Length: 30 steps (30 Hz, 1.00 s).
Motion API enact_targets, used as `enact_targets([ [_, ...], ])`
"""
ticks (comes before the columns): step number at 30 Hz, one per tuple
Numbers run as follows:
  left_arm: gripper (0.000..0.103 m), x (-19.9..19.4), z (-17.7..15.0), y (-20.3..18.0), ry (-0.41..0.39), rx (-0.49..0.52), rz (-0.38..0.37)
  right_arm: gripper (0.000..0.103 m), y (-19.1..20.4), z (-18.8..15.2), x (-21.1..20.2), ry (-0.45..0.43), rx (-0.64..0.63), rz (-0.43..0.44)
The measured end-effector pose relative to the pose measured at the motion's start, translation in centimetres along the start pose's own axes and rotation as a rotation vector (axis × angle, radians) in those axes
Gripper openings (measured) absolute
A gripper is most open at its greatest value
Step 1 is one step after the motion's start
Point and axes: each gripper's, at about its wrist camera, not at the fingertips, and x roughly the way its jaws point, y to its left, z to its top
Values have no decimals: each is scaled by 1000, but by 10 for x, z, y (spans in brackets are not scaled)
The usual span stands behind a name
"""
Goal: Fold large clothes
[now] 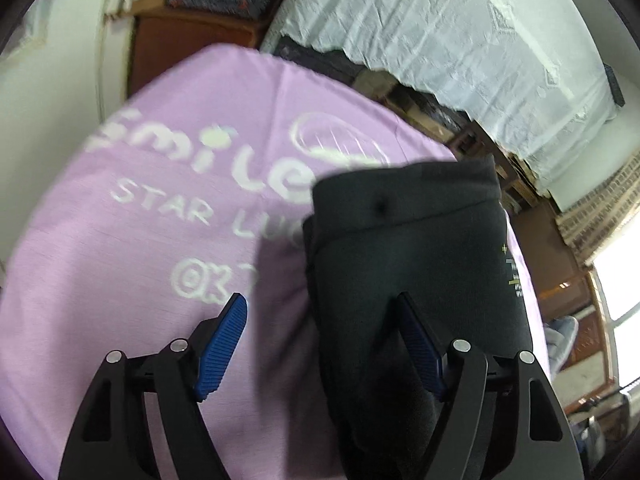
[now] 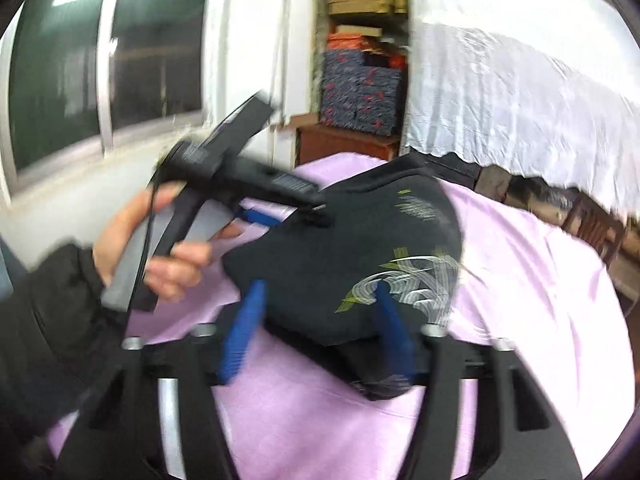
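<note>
Both claws stand open around the folded black garment (image 1: 404, 248).

The lilac printed cloth (image 1: 120, 240) lies bare and flat to the left of the folded black garment (image 1: 408, 248), leaving open passage there. In the right wrist view, the left tongs (image 2: 320, 210) and the hand (image 2: 160, 256) holding them crowd the garment's far-left edge.

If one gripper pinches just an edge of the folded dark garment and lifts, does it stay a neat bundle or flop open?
The dark garment is soft knit stacked in loose layers, so it would probably sag and unfold. It looks light, and might slide on the smooth lilac sheet if pushed. With the left gripper open, nothing pins it.
</note>
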Motion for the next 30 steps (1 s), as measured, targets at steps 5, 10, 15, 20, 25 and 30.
enact_targets([
  [5, 74, -45, -3, -24, -155, 51, -21, 11, -57, 30, -4, -26, 185, -22],
  [10, 74, -49, -12, -75, -209, 212, -52, 11, -86, 62, 34, 7, 223, -95],
  [15, 73, 2, -25, -82, -50, 287, 65, 11, -87, 64, 104, 119, 246, -71],
  [20, 78, 33, -22, -51, 84, 207, 82, 14, -58, 61, 146, 198, 131, -81],
  [25, 95, 45, -24, -47, 76, 203, 130, 14, -76, 50, 157, 191, 241, 10],
  [30, 94, 47, -19, -34, 113, 113, 50, 14, -80, 46, 153, 173, 266, 40],
])
